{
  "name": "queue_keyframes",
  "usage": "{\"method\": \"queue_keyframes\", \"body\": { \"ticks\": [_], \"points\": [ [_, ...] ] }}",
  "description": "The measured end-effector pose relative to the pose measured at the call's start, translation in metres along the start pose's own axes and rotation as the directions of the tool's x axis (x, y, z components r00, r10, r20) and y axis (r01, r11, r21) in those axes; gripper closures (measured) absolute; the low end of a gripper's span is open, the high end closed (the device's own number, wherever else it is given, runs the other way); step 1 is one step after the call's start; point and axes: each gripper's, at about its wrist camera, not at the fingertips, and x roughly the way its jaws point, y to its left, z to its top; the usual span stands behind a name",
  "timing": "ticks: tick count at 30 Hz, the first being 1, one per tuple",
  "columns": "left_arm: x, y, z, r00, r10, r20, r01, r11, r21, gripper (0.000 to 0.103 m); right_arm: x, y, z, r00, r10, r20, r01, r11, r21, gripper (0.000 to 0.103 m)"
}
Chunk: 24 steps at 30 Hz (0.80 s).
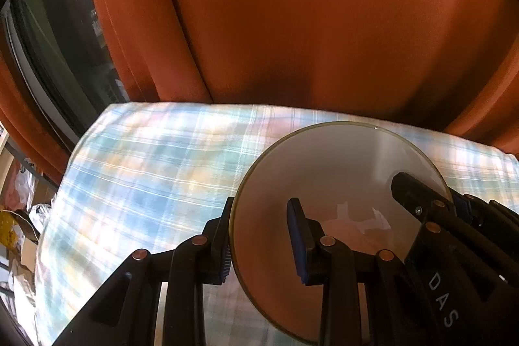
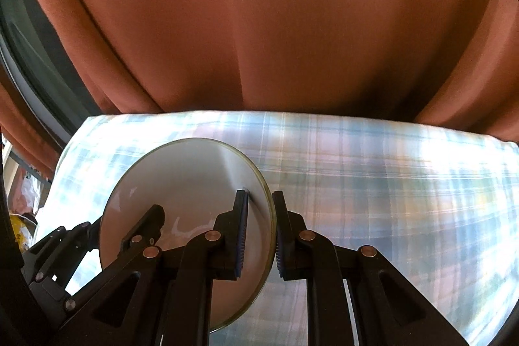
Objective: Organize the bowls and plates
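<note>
Gripping bowl point(image 1: 337, 184) at lower right of frame, left gripper point(image 1: 262, 244) clamping its left rim, right gripper point(image 2: 261, 234) clamping the opposite rim, above plaid cloth point(image 1: 146, 167).

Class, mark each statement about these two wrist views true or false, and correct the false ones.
1. Both hand-held grippers clamp the same bowl. True: the left hand-held gripper and the right hand-held gripper each pinch the rim of the bowl.
2. The bowl is full of food. False: its pale inside looks empty.
3. The cloth under the bowl is plain white. False: it is blue-and-white plaid.
4. An orange curtain hangs behind. True.
5. The bowl has a greenish rim. True.
</note>
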Motion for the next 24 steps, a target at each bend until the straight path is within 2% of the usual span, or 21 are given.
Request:
{"method": "queue_keyframes", "body": {
  "ticks": [13, 20, 24],
  "points": [
    [-0.086, 0.022, -0.012, 0.997, -0.038, 0.067, 0.037, 0.999, 0.017, 0.074, -0.091, 0.026, -0.012, 0.997, -0.031, 0.065, 0.030, 0.999, 0.014, 0.085],
    [-0.132, 0.027, -0.033, 0.992, -0.067, 0.104, 0.062, 0.996, 0.059, 0.074, -0.143, 0.033, -0.034, 0.993, -0.059, 0.105, 0.055, 0.998, 0.042, 0.085],
    [-0.149, 0.033, -0.050, 0.990, -0.091, 0.106, 0.087, 0.995, 0.048, 0.074, -0.168, 0.039, -0.052, 0.989, -0.082, 0.119, 0.076, 0.996, 0.051, 0.085]
  ]
}}
